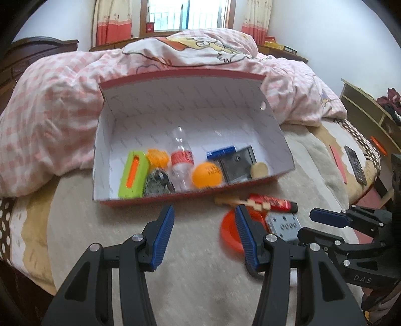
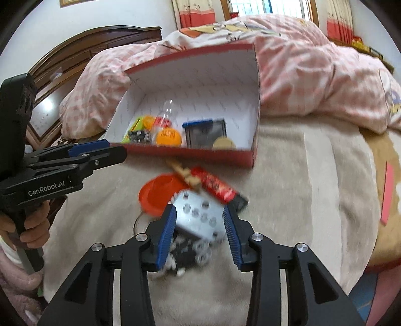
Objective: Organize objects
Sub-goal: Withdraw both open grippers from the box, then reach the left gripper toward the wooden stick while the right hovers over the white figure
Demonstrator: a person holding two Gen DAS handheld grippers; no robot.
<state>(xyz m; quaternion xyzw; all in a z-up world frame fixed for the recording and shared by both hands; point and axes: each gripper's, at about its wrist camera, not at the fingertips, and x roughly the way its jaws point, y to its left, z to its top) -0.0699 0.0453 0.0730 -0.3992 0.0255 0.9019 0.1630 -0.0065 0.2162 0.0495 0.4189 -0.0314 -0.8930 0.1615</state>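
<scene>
Open room: bare blanket (image 1: pixel 190 250) before the red box (image 1: pixel 175 198).
Grey block (image 2: pixel 198 213): between right gripper (image 2: pixel 200 225) pads, beside orange lid (image 2: pixel 155 193) (contact unclear, blurred).
Right gripper: partly open, no firm grip seen.
Left gripper (image 1: pixel 205 225): partly open, empty, near box's front wall.

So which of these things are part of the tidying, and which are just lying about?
Part of the job:
red box
orange ball
plastic bottle
grey block
red dish
red tube

Lying about:
quilt
phone
curtains
</scene>
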